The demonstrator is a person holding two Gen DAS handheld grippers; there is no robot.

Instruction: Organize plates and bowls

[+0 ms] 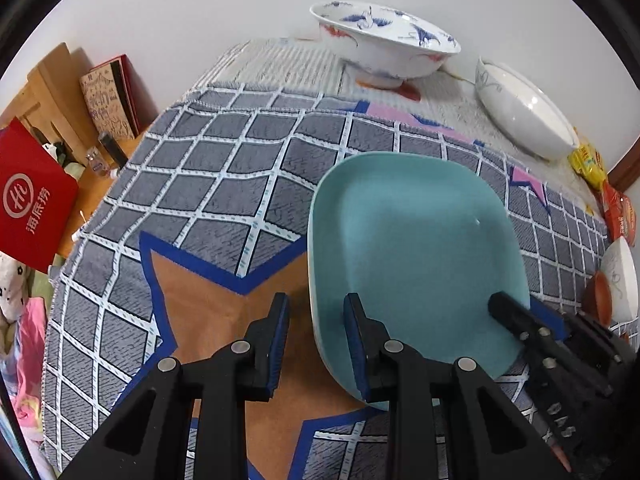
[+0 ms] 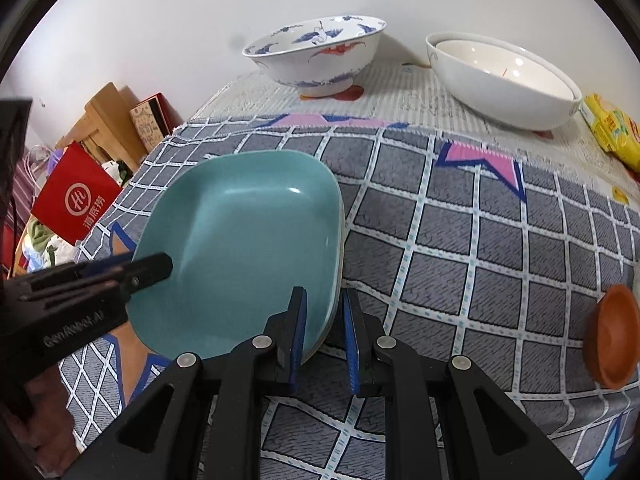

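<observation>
A teal square plate (image 1: 416, 248) lies on the grey checked cloth (image 1: 224, 184); it also shows in the right wrist view (image 2: 244, 240). My left gripper (image 1: 316, 340) straddles the plate's left rim, jaws open with a clear gap. My right gripper (image 2: 324, 340) straddles the plate's right rim, jaws close around it but with a small gap showing. A blue-and-white crane bowl (image 1: 384, 48) (image 2: 320, 52) and stacked white bowls (image 1: 520, 116) (image 2: 504, 84) stand at the back.
A small brown dish (image 2: 614, 336) sits at the right edge, next to a small white bowl (image 1: 622, 284). Yellow snack packets (image 2: 612, 128) lie at the back right. A red bag (image 1: 32, 200) and wooden furniture (image 1: 52, 88) stand left of the table.
</observation>
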